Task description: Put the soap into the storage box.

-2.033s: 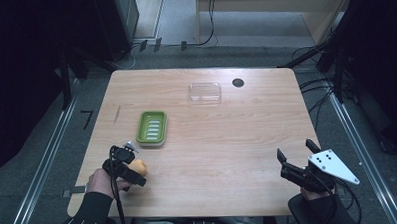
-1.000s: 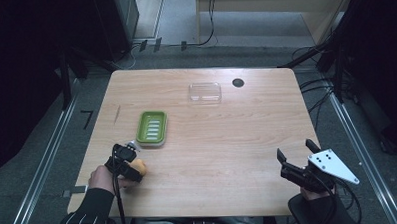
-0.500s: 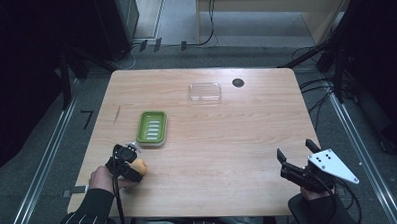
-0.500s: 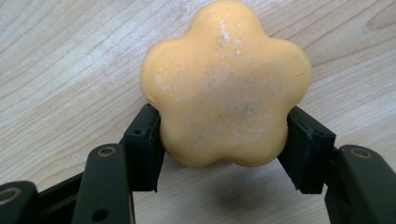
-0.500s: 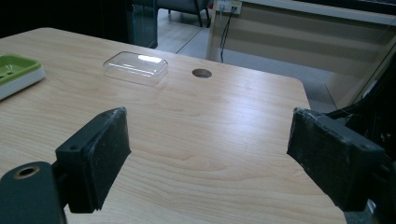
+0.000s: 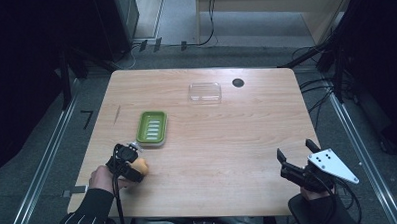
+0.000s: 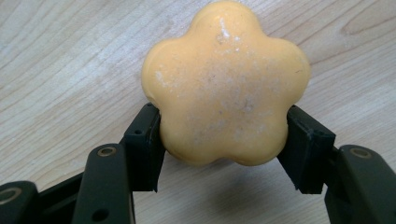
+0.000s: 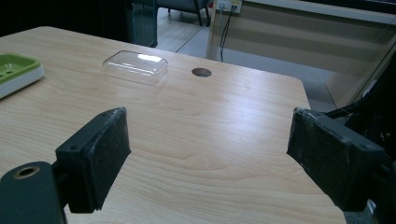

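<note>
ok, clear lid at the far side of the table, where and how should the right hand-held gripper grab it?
Probably across the two long side walls of the clear lid, from above. It lies flat and low on the table with nothing beside it, and the narrow span should fit the open right hand-held gripper.

Inventory recorded one table (image 6: 247, 140) carrying one green soap dish (image 6: 152, 127), one clear plastic lid (image 6: 205, 92) and one orange flower-shaped soap (image 7: 224, 84). Two hand-held grippers were counted: a left hand-held gripper (image 6: 130, 163) and a right hand-held gripper (image 6: 295, 153). One round hole (image 6: 238, 82) was noted in the table.
</note>
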### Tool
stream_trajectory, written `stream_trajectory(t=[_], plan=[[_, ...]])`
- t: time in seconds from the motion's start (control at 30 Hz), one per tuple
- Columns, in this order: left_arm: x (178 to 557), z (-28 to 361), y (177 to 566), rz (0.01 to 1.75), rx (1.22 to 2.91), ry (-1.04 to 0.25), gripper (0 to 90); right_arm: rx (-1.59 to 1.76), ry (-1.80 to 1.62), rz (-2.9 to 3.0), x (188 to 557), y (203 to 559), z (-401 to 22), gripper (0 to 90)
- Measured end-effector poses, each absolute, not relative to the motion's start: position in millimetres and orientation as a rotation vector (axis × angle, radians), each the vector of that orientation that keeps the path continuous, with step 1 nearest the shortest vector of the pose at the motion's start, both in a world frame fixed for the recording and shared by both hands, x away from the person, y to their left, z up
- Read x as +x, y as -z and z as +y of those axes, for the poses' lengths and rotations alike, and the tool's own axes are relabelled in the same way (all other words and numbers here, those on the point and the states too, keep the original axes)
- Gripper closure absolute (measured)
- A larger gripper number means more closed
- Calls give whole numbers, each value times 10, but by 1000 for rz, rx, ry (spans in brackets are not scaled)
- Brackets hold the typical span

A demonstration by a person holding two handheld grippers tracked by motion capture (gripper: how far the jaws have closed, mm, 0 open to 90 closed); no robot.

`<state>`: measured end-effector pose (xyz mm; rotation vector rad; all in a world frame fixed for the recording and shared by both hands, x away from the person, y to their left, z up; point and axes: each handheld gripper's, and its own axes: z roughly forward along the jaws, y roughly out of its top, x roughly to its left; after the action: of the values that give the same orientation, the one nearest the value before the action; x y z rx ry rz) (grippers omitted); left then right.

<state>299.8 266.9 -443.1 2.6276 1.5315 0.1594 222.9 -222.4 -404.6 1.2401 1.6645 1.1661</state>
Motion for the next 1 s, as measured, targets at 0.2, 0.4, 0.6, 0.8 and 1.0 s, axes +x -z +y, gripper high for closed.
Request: stream_trajectory(t=[0.2,0.4,0.6,0.8,1.0], plan=[[3007,2655,4400,1518,2621,-161,399,1242,-1163,1666,2229,4046,-2223,133],[3034,2625,4378,1498,2642,-140,399,1243,-1163,1666,2226,4046,-2225,133],[3087,2595,4359,1488,2656,-133,399,1241,-1162,1670,2232,4046,-2224,133],[3128,2576,4329,1464,2670,-120,399,1240,-1159,1671,2231,4046,-2218,133],[3175,2573,4293,1457,2670,-124,399,1240,-1158,1671,2231,4046,-2220,133]])
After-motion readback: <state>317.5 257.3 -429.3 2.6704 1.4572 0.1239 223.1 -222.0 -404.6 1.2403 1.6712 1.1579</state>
